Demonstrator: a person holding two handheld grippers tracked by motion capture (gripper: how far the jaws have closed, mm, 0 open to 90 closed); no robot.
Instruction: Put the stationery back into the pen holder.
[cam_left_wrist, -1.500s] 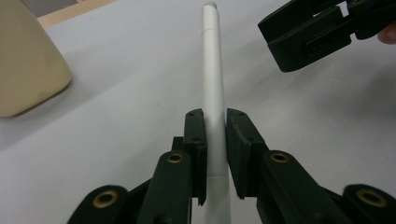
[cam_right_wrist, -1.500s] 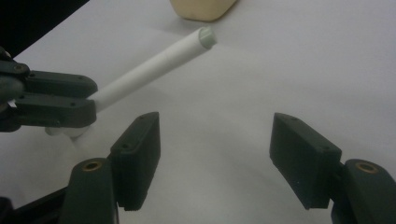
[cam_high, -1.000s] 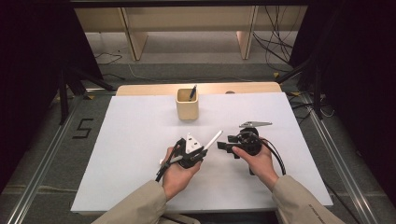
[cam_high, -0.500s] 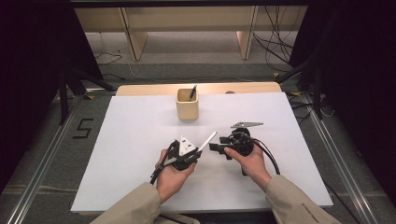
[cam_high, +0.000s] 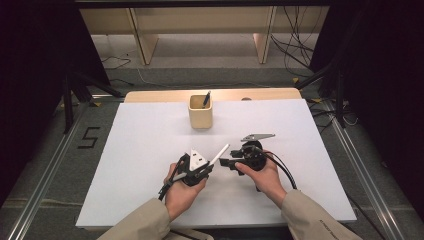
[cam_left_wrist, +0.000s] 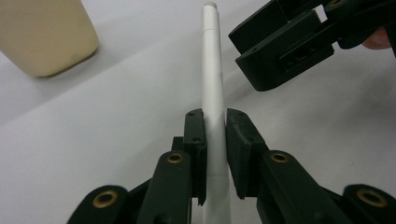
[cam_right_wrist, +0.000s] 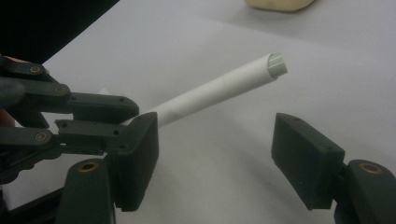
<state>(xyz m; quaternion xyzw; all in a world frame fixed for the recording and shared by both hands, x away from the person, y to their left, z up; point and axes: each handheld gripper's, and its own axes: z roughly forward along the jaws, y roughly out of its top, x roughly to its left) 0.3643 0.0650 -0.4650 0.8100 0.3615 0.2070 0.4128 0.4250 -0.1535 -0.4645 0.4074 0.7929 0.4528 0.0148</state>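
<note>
A white pen (cam_left_wrist: 212, 70) with a pale green end (cam_right_wrist: 277, 64) is clamped low on its barrel in my left gripper (cam_left_wrist: 215, 119), which is shut on it. In the high view the pen (cam_high: 220, 152) slants up to the right from the left gripper (cam_high: 208, 166). My right gripper (cam_right_wrist: 215, 135) stands open, jaws wide apart, with the pen's free end ahead of the gap and untouched. Seen from above, the right gripper (cam_high: 225, 163) points left, just right of the pen. Its jaws sit beside the pen's tip in the left gripper view.
A pale wooden cup (cam_high: 200, 112) stands at the back middle of the white table sheet (cam_high: 135, 150), with a dark pen (cam_high: 206, 99) upright in it. Cables trail from both grippers. Dark floor and rails surround the table.
My right gripper has moved left and nearer the person, closing in on the pen's free end. The left gripper keeps its grip and has barely shifted.
</note>
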